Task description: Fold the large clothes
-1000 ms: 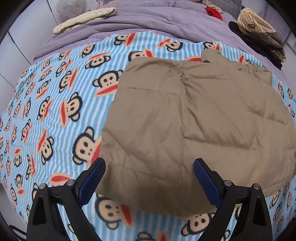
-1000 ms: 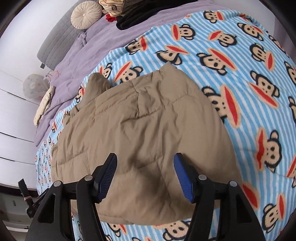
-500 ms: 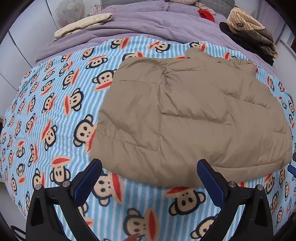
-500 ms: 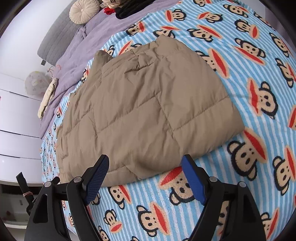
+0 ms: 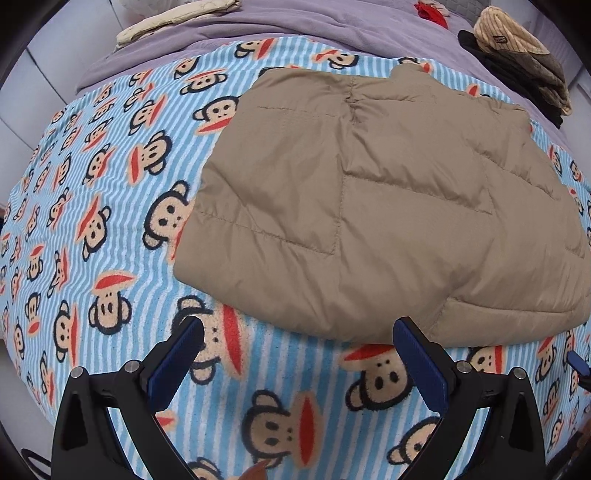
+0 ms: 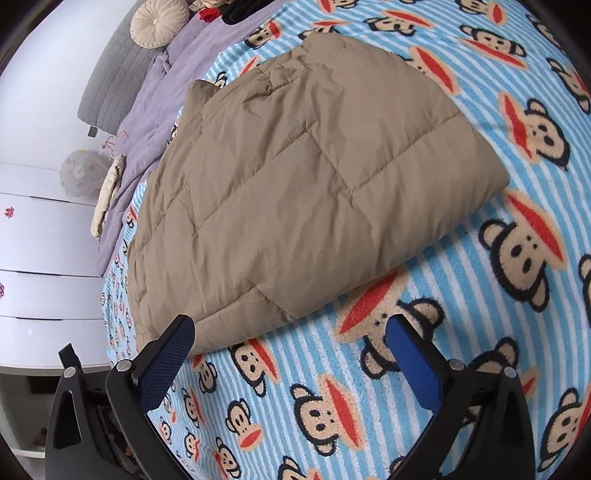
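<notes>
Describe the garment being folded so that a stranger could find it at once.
Look at the bed's striped monkey blanket. On it lies a tan quilted jacket, folded into a puffy pad. It alone is plain beige; the other clothes are piled farther back.

both grippers (image 5: 297,363) (image 6: 290,356) wide apart, empty

The tan jacket (image 5: 369,206) is quilted cloth, puffy, with a smooth, faintly sheened shell creased by fine wrinkles and stitched seams. Under it, the monkey-print blanket (image 5: 110,206) looks like fuzzy fleece, matt and nappy. Farther off, the lilac cover (image 5: 295,22) is soft matt cloth. The left gripper (image 5: 295,354) and right gripper (image 6: 291,350) are matt black plastic with textured blue pads (image 6: 166,365) and small shiny metal screws.
</notes>
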The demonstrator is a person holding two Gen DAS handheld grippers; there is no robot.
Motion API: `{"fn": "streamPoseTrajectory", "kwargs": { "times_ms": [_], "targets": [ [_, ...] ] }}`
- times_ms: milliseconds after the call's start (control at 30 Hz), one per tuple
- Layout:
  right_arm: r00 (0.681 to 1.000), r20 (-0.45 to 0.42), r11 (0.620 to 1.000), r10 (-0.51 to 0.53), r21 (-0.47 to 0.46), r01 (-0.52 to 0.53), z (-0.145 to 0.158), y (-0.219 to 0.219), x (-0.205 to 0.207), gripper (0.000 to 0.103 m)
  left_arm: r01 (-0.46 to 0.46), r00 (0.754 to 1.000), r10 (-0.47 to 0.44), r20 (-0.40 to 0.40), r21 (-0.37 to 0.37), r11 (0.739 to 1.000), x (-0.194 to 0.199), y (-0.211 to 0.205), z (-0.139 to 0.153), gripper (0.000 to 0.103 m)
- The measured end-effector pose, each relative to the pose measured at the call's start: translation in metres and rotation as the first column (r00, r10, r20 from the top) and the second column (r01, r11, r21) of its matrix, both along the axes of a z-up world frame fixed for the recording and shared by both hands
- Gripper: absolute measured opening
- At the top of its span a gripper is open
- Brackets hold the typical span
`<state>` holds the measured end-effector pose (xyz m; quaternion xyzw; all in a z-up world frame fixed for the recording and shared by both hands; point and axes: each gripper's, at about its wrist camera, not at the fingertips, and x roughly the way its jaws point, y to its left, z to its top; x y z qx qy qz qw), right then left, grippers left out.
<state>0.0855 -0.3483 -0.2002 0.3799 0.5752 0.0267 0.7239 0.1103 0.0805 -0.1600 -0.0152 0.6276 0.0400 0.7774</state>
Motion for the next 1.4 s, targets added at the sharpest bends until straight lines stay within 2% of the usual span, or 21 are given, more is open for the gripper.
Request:
{"fn": "streamPoseTrajectory", "kwargs": {
  "times_ms": [167, 233, 267, 333, 433, 567, 700, 833, 967, 1067, 1100, 1133, 1167, 1200, 1233, 1300, 1400],
  "targets": [
    [0.998, -0.063, 0.998, 0.004, 0.055, -0.001, -0.018, 0.002, -0.003, 0.103, -0.046, 0.997, 0.045, -0.057, -0.031, 0.998, 0.002, 0.016, -0.02, 0.103],
    [0.997, -0.082, 0.997, 0.0, 0.072, 0.006, -0.024, 0.002, -0.005, 0.103, -0.067, 0.995, 0.056, -0.083, -0.134, 0.989, 0.001, 0.025, -0.028, 0.103],
    [0.996, -0.089, 0.997, -0.007, 0.081, 0.014, -0.027, 0.002, -0.006, 0.103, -0.089, 0.994, 0.071, -0.088, -0.212, 0.973, -0.001, 0.03, -0.03, 0.103],
    [0.995, -0.099, 0.994, -0.019, 0.107, 0.03, -0.032, -0.001, -0.007, 0.103, -0.147, 0.989, 0.124, -0.085, -0.362, 0.921, -0.005, 0.043, -0.033, 0.103],
    [0.994, -0.103, 0.985, -0.046, 0.163, 0.062, -0.042, -0.005, -0.008, 0.103, -0.206, 0.979, 0.177, -0.106, -0.489, 0.847, -0.008, 0.055, -0.043, 0.103],
    [0.99, -0.085, 0.954, -0.114, 0.268, 0.133, -0.058, -0.01, -0.008, 0.103, -0.263, 0.965, 0.219, -0.146, -0.597, 0.758, -0.009, 0.059, -0.064, 0.103],
    [0.984, -0.055, 0.908, -0.169, 0.381, 0.177, -0.075, -0.008, -0.001, 0.103, -0.285, 0.956, 0.258, -0.138, -0.649, 0.705, 0.009, 0.06, -0.078, 0.103],
    [0.981, -0.012, 0.869, -0.196, 0.462, 0.179, -0.088, -0.001, 0.017, 0.103, -0.263, 0.959, 0.266, -0.097, -0.657, 0.706, 0.032, 0.055, -0.079, 0.103],
    [0.972, 0.04, 0.841, -0.229, 0.511, 0.177, -0.094, 0.006, 0.039, 0.103, -0.28, 0.95, 0.303, -0.08, -0.65, 0.707, 0.046, 0.052, -0.083, 0.103],
    [0.966, 0.057, 0.836, -0.251, 0.515, 0.187, -0.096, 0.008, 0.051, 0.103, -0.306, 0.941, 0.327, -0.083, -0.619, 0.723, 0.054, 0.046, -0.084, 0.102],
    [0.965, 0.052, 0.835, -0.259, 0.514, 0.196, -0.096, 0.008, 0.054, 0.103, -0.311, 0.94, 0.333, -0.08, -0.603, 0.735, 0.055, 0.045, -0.082, 0.095],
    [0.963, 0.041, 0.832, -0.267, 0.514, 0.209, -0.096, 0.007, 0.055, 0.103, -0.305, 0.941, 0.331, -0.069, -0.593, 0.745, 0.056, 0.044, -0.08, 0.076],
    [0.961, 0.025, 0.827, -0.276, 0.515, 0.224, -0.095, 0.007, 0.055, 0.103, -0.295, 0.945, 0.321, -0.064, -0.594, 0.749, 0.056, 0.044, -0.077, 0.065],
    [0.96, 0.004, 0.826, -0.282, 0.51, 0.24, -0.095, 0.006, 0.054, 0.099, -0.286, 0.947, 0.315, -0.059, -0.597, 0.75, 0.056, 0.044, -0.074, 0.053],
    [0.959, -0.023, 0.828, -0.283, 0.499, 0.256, -0.095, 0.004, 0.054, 0.087, -0.27, 0.952, 0.303, -0.045, -0.595, 0.757, 0.057, 0.043, -0.069, 0.044],
    [0.958, -0.062, 0.821, -0.281, 0.501, 0.273, -0.097, 0.003, 0.052, 0.062, -0.22, 0.965, 0.263, -0.011, -0.58, 0.784, 0.058, 0.042, -0.059, 0.034],
    [0.96, -0.055, 0.813, -0.275, 0.52, 0.262, -0.094, 0.0, 0.05, 0.04, -0.142, 0.979, 0.2, 0.04, -0.566, 0.812, 0.056, 0.037, -0.041, 0.028]
  ]
}}
